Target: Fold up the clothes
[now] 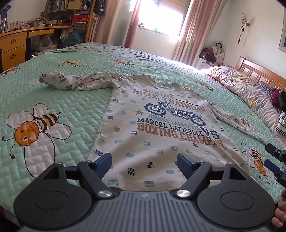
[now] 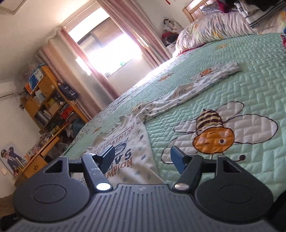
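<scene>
A long-sleeved shirt (image 1: pixel 157 128) lies spread face up on a bed, its printed front showing a motorcycle and boxing lettering, its hem nearest the person and its neck toward the window. It appears laid flat so that folding can begin. The left sleeve (image 1: pixel 71 81) trails off crumpled to one side; the right sleeve (image 2: pixel 205 80) stretches out straighter on the other. The left gripper (image 1: pixel 144 163) hovers just over the hem with its jaws spread wide and nothing between them, the cloth lying loose beneath. The right gripper (image 2: pixel 142 158) sits low at the shirt's right edge, jaws likewise spread and pinching nothing; one finger is over the fabric, the other over bare quilt. Both seem poised to take the hem or sides. The surface is a mint-green quilted bedspread (image 1: pixel 53 100) stitched with large cartoon bees. Beyond it, a rumpled floral duvet (image 1: pixel 244 89) is bunched by a wooden headboard (image 1: pixel 259 71). Pink curtains (image 1: pixel 132 23) frame a bright window (image 1: pixel 160 16), and a cluttered wooden desk with shelves (image 1: pixel 21 41) stands along the wall.
</scene>
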`<state>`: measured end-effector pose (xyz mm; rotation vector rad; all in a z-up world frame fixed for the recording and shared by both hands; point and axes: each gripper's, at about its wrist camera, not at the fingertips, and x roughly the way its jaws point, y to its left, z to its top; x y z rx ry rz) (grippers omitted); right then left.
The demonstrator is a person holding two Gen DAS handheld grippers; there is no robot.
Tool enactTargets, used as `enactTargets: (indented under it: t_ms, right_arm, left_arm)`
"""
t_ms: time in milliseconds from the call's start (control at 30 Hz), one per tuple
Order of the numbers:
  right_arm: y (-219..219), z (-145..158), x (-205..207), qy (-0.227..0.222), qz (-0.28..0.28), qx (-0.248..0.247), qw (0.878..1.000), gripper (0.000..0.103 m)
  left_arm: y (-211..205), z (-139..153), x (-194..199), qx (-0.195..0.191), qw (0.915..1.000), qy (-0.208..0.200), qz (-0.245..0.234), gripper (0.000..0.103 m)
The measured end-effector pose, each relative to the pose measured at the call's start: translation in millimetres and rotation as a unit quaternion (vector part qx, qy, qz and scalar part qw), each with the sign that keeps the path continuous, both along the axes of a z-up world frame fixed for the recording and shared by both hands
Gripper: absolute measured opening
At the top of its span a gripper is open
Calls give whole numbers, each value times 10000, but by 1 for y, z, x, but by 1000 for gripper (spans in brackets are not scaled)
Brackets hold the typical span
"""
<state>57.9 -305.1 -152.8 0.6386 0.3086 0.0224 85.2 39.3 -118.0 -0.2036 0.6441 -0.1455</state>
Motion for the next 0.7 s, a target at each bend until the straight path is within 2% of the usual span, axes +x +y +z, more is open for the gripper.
enactTargets:
  t_ms: [100, 200, 400, 700]
  right_arm:
    - [11, 8, -2, -199, 171, -370, 9990, 70]
    - [16, 12, -2, -256, 306, -531, 9978, 70]
    - [16, 13, -2, -283, 361, -488, 9978, 70]
    - [13, 13, -1, -243, 355, -400, 9983, 70]
  left_arm:
    - [-3, -1, 0, 116, 9999, -48, 37, 82]
    - [-9, -1, 1, 318, 9994, -147, 28, 83]
    - [-24, -2, 6, 623, 9976, -301, -21, 84]
    - [-36, -7, 10, 693, 9971, -253, -174, 85]
